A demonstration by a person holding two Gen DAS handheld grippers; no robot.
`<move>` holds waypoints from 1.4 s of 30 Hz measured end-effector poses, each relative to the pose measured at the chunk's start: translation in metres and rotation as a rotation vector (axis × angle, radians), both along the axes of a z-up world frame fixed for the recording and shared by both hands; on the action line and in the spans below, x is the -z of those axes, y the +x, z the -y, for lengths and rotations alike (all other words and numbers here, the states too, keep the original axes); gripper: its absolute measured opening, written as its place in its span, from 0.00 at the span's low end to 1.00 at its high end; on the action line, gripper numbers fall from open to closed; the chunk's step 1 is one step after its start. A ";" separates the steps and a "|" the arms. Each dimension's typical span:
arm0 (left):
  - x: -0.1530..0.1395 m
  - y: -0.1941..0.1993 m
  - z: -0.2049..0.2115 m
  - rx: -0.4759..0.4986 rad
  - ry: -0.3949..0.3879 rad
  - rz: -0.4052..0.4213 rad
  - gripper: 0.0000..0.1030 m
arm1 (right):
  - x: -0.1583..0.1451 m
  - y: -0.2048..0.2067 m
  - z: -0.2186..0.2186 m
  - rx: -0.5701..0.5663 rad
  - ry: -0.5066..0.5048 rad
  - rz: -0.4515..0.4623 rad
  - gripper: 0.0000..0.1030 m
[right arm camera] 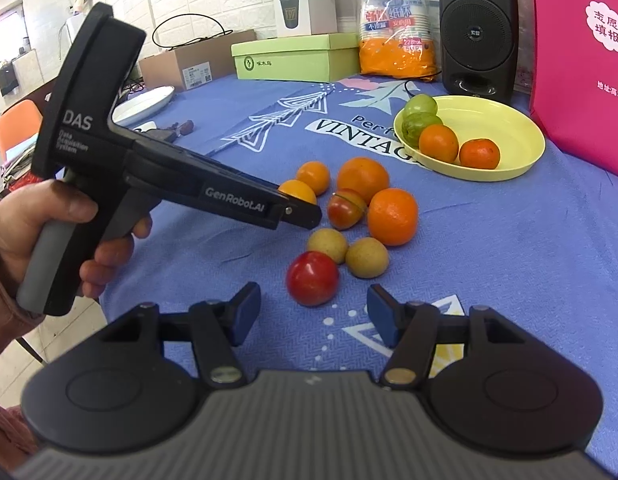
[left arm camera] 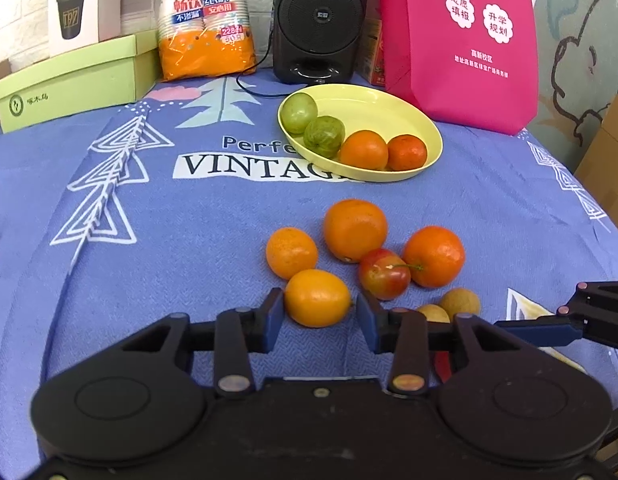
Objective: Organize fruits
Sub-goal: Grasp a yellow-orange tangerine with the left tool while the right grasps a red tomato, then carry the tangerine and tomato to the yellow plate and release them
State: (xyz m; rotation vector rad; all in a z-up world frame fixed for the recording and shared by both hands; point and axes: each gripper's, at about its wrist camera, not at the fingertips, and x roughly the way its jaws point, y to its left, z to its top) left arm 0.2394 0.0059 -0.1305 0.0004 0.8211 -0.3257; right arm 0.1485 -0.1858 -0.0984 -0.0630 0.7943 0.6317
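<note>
A yellow plate (left arm camera: 389, 100) at the back holds two green fruits (left arm camera: 299, 113) and two oranges (left arm camera: 364, 150). Loose fruit lies on the blue cloth: several oranges (left arm camera: 355, 229), a red apple (left arm camera: 384, 274) and two tan fruits (left arm camera: 460, 303). My left gripper (left arm camera: 319, 314) is open, its pads on either side of a yellow-orange fruit (left arm camera: 317, 298), close to it. My right gripper (right arm camera: 312, 314) is open and empty, just short of a red fruit (right arm camera: 312, 278). The plate (right arm camera: 505, 120) and the left gripper's body (right arm camera: 213, 196) show in the right wrist view.
A black speaker (left arm camera: 319, 20), a pink bag (left arm camera: 461, 40), a pack of paper cups (left arm camera: 205, 20) and a green box (left arm camera: 69, 80) line the back edge. A white plate (right arm camera: 143, 104) lies at the far left of the table.
</note>
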 end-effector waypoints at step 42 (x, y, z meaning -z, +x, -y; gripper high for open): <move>-0.025 -0.023 -0.011 -0.037 0.034 0.066 0.37 | -0.003 -0.003 -0.006 0.009 -0.032 0.034 0.29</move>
